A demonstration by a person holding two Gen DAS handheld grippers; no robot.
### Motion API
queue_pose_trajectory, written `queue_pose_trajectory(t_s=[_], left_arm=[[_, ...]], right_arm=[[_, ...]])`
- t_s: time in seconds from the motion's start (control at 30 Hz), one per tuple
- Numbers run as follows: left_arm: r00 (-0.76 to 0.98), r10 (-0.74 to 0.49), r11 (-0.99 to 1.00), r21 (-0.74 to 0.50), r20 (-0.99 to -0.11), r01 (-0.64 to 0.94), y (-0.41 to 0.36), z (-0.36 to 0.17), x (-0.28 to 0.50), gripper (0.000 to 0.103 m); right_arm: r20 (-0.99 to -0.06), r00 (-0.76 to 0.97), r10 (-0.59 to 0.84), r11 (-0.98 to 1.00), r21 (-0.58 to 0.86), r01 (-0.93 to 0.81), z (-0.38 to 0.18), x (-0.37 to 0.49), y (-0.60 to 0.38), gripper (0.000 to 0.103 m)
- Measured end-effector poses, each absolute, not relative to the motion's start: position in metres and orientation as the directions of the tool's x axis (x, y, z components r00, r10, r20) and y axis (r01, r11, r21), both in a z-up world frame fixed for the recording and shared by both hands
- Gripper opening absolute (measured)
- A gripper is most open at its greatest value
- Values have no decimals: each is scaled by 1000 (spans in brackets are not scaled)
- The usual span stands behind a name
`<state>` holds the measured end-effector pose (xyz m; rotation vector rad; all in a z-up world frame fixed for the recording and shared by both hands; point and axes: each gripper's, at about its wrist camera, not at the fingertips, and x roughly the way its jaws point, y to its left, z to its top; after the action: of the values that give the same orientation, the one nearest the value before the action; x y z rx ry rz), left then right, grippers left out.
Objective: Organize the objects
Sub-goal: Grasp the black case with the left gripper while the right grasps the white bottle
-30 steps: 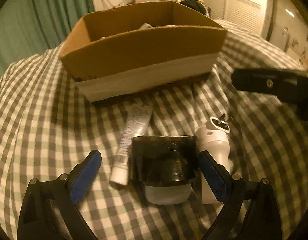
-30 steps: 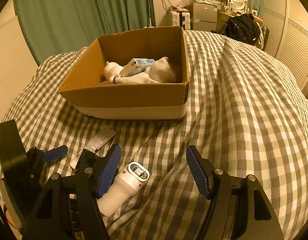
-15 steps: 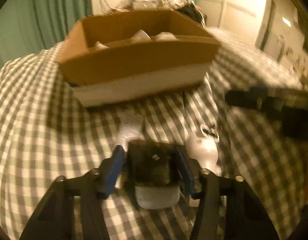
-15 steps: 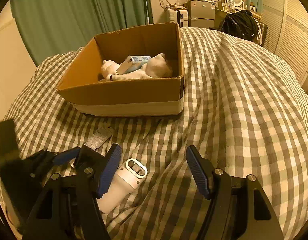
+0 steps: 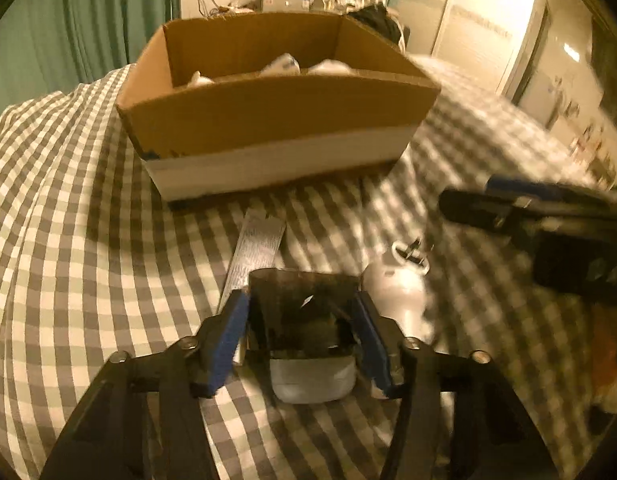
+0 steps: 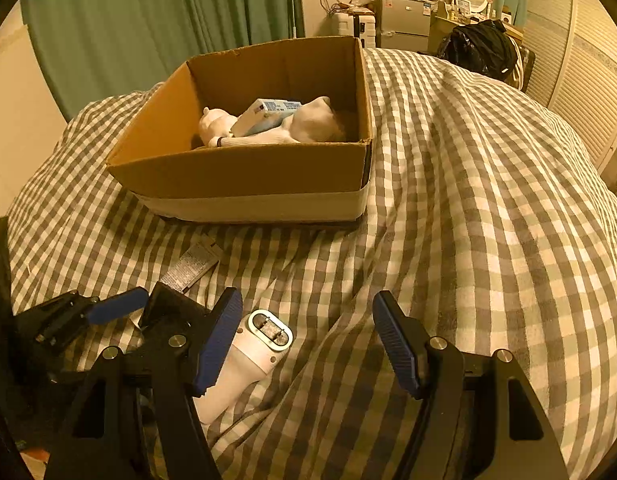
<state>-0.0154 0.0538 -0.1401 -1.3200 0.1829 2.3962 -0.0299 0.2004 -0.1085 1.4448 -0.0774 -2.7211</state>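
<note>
Three items are still waiting outside the box (image 6: 244, 176) while I'm gripping the dark container (image 5: 304, 312) with the left claw (image 5: 304, 334), right claw (image 6: 308, 340) hanging open.

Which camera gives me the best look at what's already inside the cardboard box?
Right wrist: it looks down into the cardboard box, showing a blue carton on white soft items. Left wrist sees mostly the front wall, only white tops peeking over.

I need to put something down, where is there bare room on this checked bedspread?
Free: the wide stretch of grey-and-white checked bedspread right of the brown cardboard box. Crowded: in front of the box, where the silver tube, dark square jar and white handheld device lie.
</note>
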Motion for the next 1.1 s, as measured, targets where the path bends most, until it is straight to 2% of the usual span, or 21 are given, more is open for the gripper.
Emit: queue_pose_trajectory(t_s=[0.07, 0.17, 0.27, 0.4, 0.43, 0.47, 0.6, 0.7, 0.87, 1.1], left_arm=[[-442, 290, -904, -92, -849, -417, 58, -148, -18, 65], [-454, 254, -895, -31, -854, -444, 68, -153, -15, 71], [-460, 237, -885, 5, -856, -466, 79, -158, -17, 72], [-373, 287, -885, -95, -882, -455, 76, -170, -33, 71], [-362, 293, -886, -108, -885, -452, 75, -172, -34, 66], [-359, 294, -885, -111, -886, -452, 75, -172, -34, 66], [-411, 283, -891, -80, -867, -446, 74, -163, -27, 66], [-484, 294, -910, -85, -824, -406, 62, -146, -23, 66], [-632, 241, -949, -42, -737, -313, 41, -118, -18, 66], [-671, 157, -974, 0, -725, -228, 13, -104, -29, 66]], right_arm=[[-826, -558, -80, -997, 76, 30, -109, -30, 201, 68], [-826, -557, -88, -996, 85, 30, -109, -30, 202, 68], [-825, -557, -96, -995, 95, 31, -109, -30, 202, 68], [-825, -556, -103, -994, 103, 31, -109, -30, 203, 68], [-825, -556, -105, -994, 106, 31, -108, -30, 203, 68], [-824, -556, -107, -994, 108, 31, -108, -29, 203, 68], [-824, -556, -109, -993, 111, 30, -108, -29, 203, 68], [-825, -555, -105, -994, 106, 31, -108, -28, 203, 68], [-831, -548, -90, -996, 84, 36, -111, -29, 198, 68], [-871, -482, -100, -994, 62, 95, -130, -33, 174, 68]])
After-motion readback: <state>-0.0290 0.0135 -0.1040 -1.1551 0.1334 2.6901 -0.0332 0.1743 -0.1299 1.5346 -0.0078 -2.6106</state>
